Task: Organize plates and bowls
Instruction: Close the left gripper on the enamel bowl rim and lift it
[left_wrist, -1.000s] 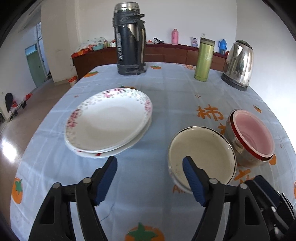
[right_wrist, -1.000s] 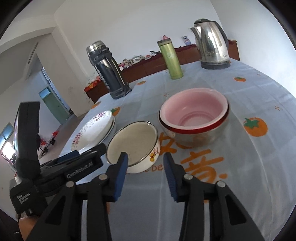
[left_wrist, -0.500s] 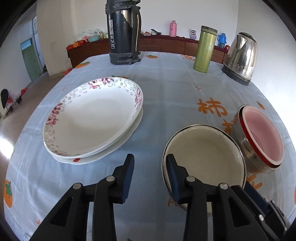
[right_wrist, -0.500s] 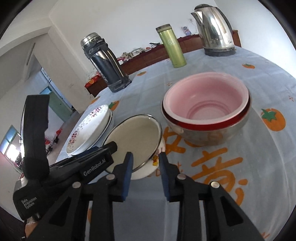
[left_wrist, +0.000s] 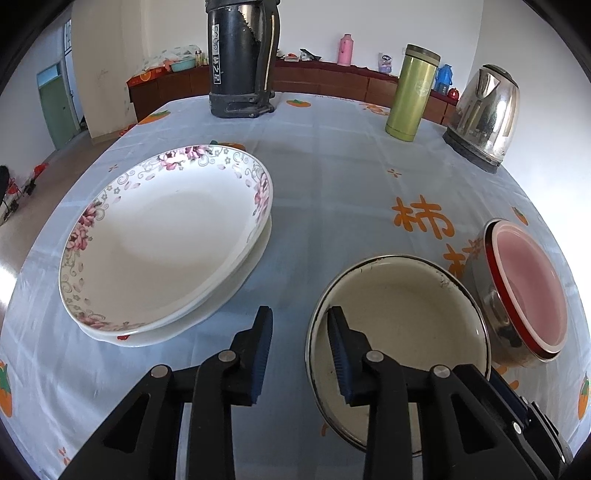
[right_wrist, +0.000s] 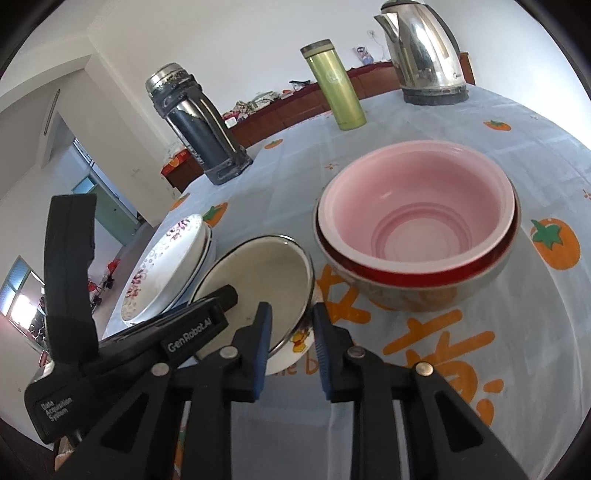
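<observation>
- Left wrist view: the left gripper (left_wrist: 299, 350) straddles the near rim of the cream enamel bowl (left_wrist: 402, 332), one pad inside, one outside. The jaws are narrower than a second ago, with a gap still visible; whether they grip the rim cannot be told. The floral plate (left_wrist: 166, 236) lies stacked on a plain plate at left; the pink bowl (left_wrist: 532, 288) sits nested in a steel bowl at right. All rest on the worktop (left_wrist: 332, 177).
- Right wrist view: the right gripper (right_wrist: 290, 347) straddles the bowl's opposite rim, closer than before, its jaws narrowed but apart. The kettle (right_wrist: 424, 51) stands behind.
</observation>
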